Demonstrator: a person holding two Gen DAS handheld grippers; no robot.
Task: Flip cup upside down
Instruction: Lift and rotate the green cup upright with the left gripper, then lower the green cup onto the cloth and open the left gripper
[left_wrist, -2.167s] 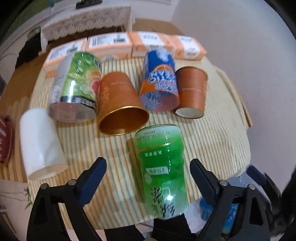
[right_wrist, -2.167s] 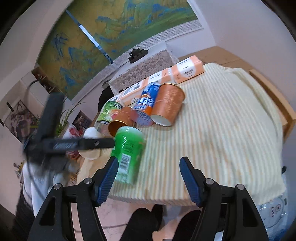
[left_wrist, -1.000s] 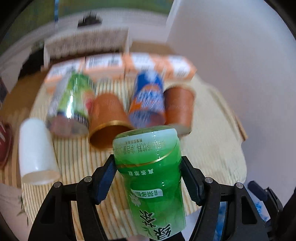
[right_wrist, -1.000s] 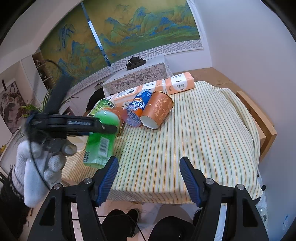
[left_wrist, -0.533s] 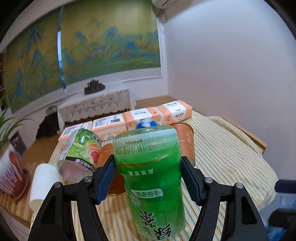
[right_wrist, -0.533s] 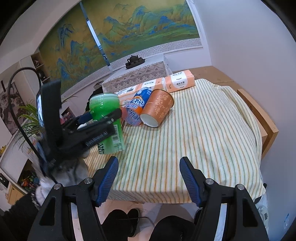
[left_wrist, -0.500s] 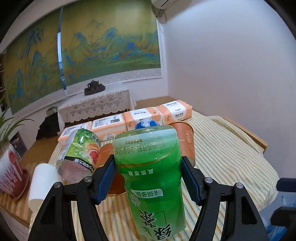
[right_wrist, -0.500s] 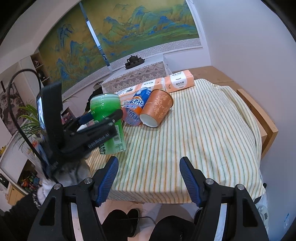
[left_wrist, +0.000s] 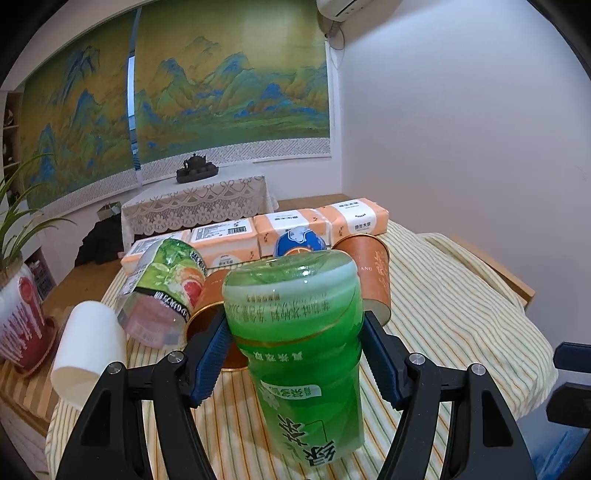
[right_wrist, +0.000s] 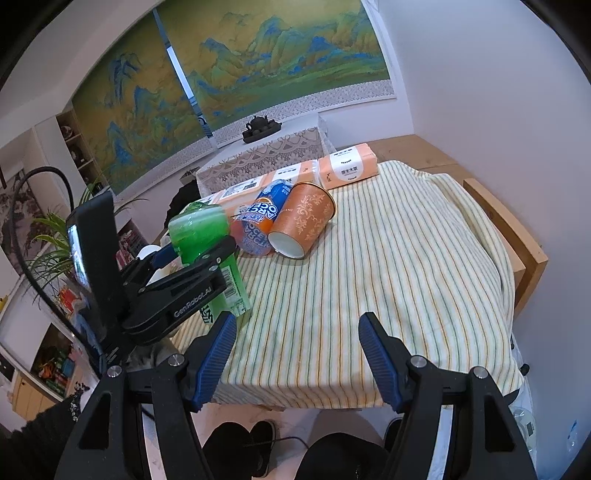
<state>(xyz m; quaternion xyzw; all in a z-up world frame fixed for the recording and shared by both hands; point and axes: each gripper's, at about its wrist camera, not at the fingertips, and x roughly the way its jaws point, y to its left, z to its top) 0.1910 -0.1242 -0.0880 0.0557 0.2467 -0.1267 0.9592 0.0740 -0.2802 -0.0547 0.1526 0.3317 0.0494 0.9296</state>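
Observation:
My left gripper (left_wrist: 295, 343) is shut on a green plastic cup (left_wrist: 299, 332) with white print. The cup stands nearly upright with its closed end up, over the front left part of the striped tablecloth (left_wrist: 443, 317); I cannot tell whether it touches the cloth. The right wrist view shows the same green cup (right_wrist: 201, 236) held in the left gripper (right_wrist: 192, 251) at the table's left side. My right gripper (right_wrist: 297, 350) is open and empty near the table's front edge.
Several cups lie on their sides behind: a white one (left_wrist: 90, 347), a green-and-pink one (left_wrist: 162, 291), a gold-rimmed orange one (left_wrist: 207, 295), a blue-orange one (right_wrist: 264, 218) and an orange patterned one (right_wrist: 303, 221). Tissue packs (left_wrist: 295, 225) line the back. A potted plant (left_wrist: 18, 325) stands left.
My left gripper closed on the lying green cup, lifted it and turned it to stand closed end up. In the last half second little moved. The right gripper stayed open.

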